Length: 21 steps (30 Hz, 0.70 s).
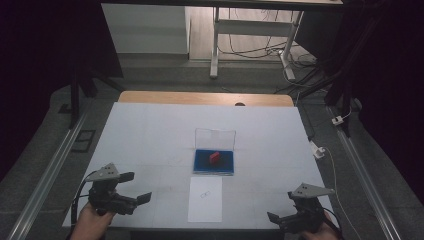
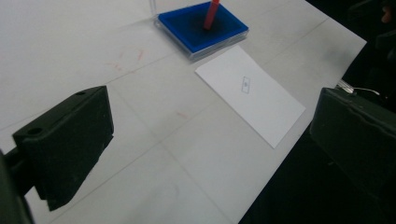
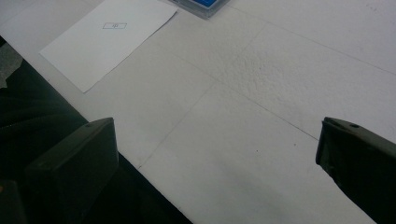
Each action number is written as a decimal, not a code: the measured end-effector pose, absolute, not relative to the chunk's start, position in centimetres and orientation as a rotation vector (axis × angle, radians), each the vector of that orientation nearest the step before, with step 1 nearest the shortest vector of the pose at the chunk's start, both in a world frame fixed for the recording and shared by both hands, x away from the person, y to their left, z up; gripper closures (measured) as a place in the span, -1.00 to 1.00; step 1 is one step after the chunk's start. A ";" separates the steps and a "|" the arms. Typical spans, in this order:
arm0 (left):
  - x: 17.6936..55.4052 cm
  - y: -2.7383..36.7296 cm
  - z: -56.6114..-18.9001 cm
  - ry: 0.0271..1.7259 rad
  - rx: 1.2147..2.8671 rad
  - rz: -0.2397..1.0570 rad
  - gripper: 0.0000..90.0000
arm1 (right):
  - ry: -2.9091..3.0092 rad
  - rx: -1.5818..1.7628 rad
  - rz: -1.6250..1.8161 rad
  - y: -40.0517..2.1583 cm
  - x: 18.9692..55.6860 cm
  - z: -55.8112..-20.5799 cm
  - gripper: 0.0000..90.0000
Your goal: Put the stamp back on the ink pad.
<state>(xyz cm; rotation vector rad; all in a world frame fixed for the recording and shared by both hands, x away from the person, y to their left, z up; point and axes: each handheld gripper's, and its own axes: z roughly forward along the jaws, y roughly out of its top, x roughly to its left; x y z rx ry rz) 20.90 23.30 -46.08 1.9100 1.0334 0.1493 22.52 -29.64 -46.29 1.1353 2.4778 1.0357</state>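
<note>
Both grippers, left gripper (image 1: 134, 187) and right gripper (image 1: 280, 212), jaws apart, empty; approach red stamp (image 1: 215, 157) on blue pad (image 1: 214, 165) squarely, grip upright

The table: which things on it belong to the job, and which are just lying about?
Likely in use:
- blue ink pad in an open clear case
- red stamp on the pad
- white paper with a small printed box
- left gripper and right gripper, both open

Lying about:
- white plug at the table edge
</note>
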 end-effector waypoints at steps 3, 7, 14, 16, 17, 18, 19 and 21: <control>20.3 24.2 -46.2 1.061 1.893 0.158 -1.00 | 2.477 1.136 1.038 -29.7 22.5 -46.3 -1.00; 19.5 25.5 -46.3 1.099 1.871 0.172 -1.00 | 2.477 1.137 1.037 -29.6 22.5 -46.3 -1.00; 18.3 26.8 -46.8 1.149 1.857 0.196 -1.00 | 2.475 1.135 1.038 -29.7 22.5 -46.3 -1.00; 18.1 27.0 -47.0 1.160 1.861 0.208 -1.00 | 2.472 1.144 1.043 -29.7 22.5 -46.3 -1.00; 18.0 27.0 -47.1 1.165 1.868 0.211 -1.00 | 2.471 1.146 1.044 -29.7 22.5 -46.3 -1.00; 17.9 27.0 -47.2 1.172 1.874 0.215 -1.00 | 2.471 1.147 1.045 -29.7 22.5 -46.3 -1.00; 17.8 26.9 -47.3 1.175 1.885 0.220 -1.00 | 2.471 1.147 1.045 -29.7 22.5 -46.3 -1.00; 17.7 26.9 -47.4 1.179 1.904 0.223 -1.00 | 2.472 1.146 1.043 -29.7 22.5 -46.3 -1.00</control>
